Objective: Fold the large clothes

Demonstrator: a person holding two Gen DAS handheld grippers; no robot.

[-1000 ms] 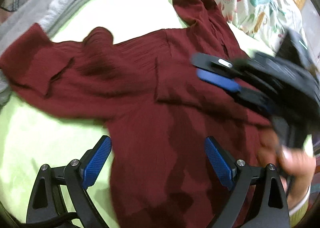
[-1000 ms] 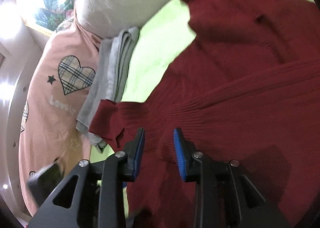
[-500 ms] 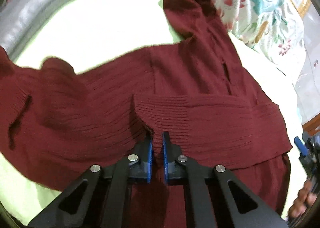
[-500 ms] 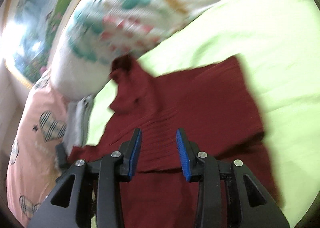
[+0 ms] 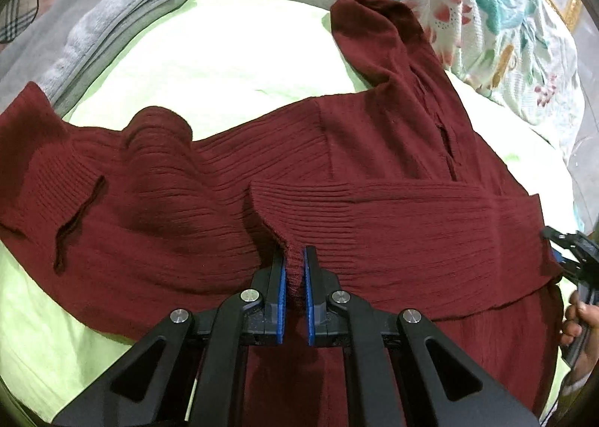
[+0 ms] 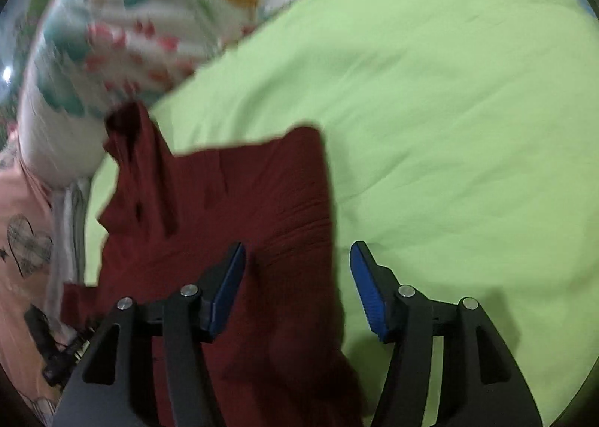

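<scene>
Here, through the left wrist camera: left gripper [image 5: 294, 269] at 6 o'clock, blue pads pinched narrow on a raised fold of the maroon knit garment [image 5: 374, 172], spread across the lime-green bedsheet [image 5: 224, 52] from 9 to 3 o'clock. Folded grey towel [image 5: 112, 18] at 10 o'clock, one corner under the sleeve; floral pillow [image 5: 505, 22] at 1 o'clock beside the other sleeve. Right gripper [image 5: 569, 258] at 3 o'clock, jaw state impossible to tell. Next, blurred, through the right wrist camera: right gripper [image 6: 297, 288] spread wide over the garment's [image 6: 232, 209] edge, nothing held. Sheet [image 6: 449, 108] from 12 to 4 o'clock, pillow [image 6: 131, 15] at 11 o'clock.
</scene>
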